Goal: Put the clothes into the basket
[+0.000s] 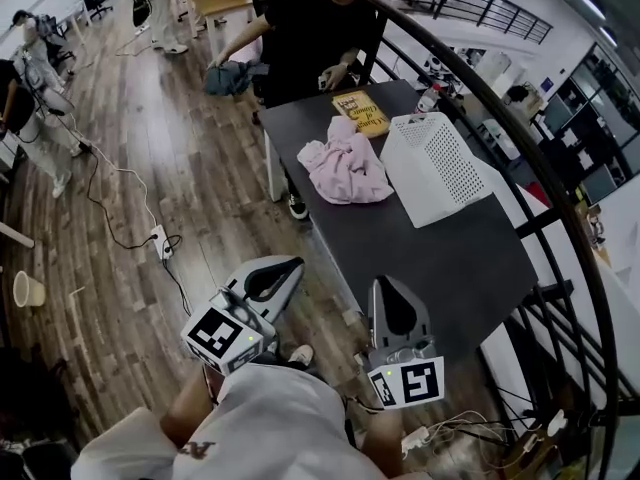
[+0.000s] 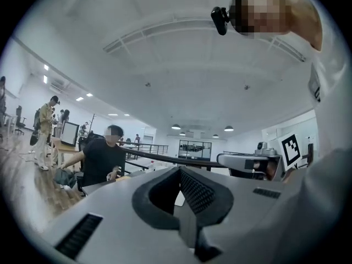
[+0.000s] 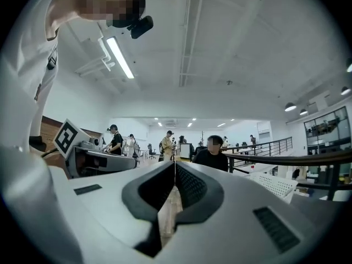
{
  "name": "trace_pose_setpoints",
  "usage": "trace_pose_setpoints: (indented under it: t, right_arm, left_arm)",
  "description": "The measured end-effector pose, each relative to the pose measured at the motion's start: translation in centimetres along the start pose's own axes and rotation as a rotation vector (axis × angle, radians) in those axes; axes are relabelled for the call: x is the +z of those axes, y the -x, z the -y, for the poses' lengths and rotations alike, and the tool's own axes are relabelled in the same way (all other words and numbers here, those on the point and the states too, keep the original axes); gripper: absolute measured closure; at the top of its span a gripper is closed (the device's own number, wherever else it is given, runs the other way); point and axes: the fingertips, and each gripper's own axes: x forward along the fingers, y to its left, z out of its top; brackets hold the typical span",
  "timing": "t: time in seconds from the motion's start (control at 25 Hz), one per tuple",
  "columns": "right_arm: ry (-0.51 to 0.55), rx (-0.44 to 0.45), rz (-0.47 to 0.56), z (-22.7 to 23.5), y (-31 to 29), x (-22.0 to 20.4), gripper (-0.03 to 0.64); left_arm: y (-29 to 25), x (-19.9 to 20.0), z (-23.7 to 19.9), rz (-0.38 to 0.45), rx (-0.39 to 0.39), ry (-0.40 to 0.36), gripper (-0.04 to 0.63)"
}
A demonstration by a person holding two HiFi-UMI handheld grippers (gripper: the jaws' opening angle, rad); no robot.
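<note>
A crumpled pink garment (image 1: pixel 345 163) lies on the dark table (image 1: pixel 440 258), toward its far half. Just right of it a white perforated basket (image 1: pixel 435 168) rests tipped on the table; it also shows in the right gripper view (image 3: pixel 272 185). Both grippers hang close to my body, short of the table's near end and well away from the clothes. My left gripper (image 1: pixel 297 261) (image 2: pixel 179 169) is over the wooden floor, its jaws shut with nothing in them. My right gripper (image 1: pixel 385 280) (image 3: pixel 175 163) is at the table's near corner, also shut and empty.
A person in black (image 1: pixel 310 28) sits at the table's far end, beside a yellow book (image 1: pixel 362 111). A curved black railing (image 1: pixel 560 208) runs along the table's right side. A power strip (image 1: pixel 160 240) and cables lie on the floor to the left.
</note>
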Motion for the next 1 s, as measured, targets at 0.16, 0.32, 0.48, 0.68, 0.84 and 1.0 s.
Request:
trace_pose_setpoints:
  t: [0.16,0.32,0.48,0.68,0.84,1.0]
  right_arm:
    - [-0.006,0.029,0.020,-0.1,-0.1,0.4,0.597]
    - [-0.014,0.045,0.028,0.0,-0.7,0.4,0.597]
    - [-0.014,0.042,0.015,0.8,-2.3,0.0,0.597]
    - [0.008,0.035,-0.018,1.3,-5.5,-0.8,0.597]
    - [0.011,0.021,-0.044,1.8,-8.0,-1.5,0.597]
    - [0.009,-0.001,-0.062,2.2,-10.1,-1.8,0.597]
  left_arm:
    - [0.3,-0.1,0.3,-0.008,0.030,0.001,0.591]
    - [-0.2,0.0,0.0,-0.010,0.035,-0.009,0.591]
    - [-1.7,0.2,-1.1,-0.002,0.016,-0.015,0.591]
    - [-3.6,0.2,-4.1,0.003,-0.007,-0.013,0.591]
    - [-4.7,0.5,-6.5,0.005,-0.024,-0.011,0.591]
    - [-5.6,0.6,-8.6,0.005,-0.044,0.005,0.591]
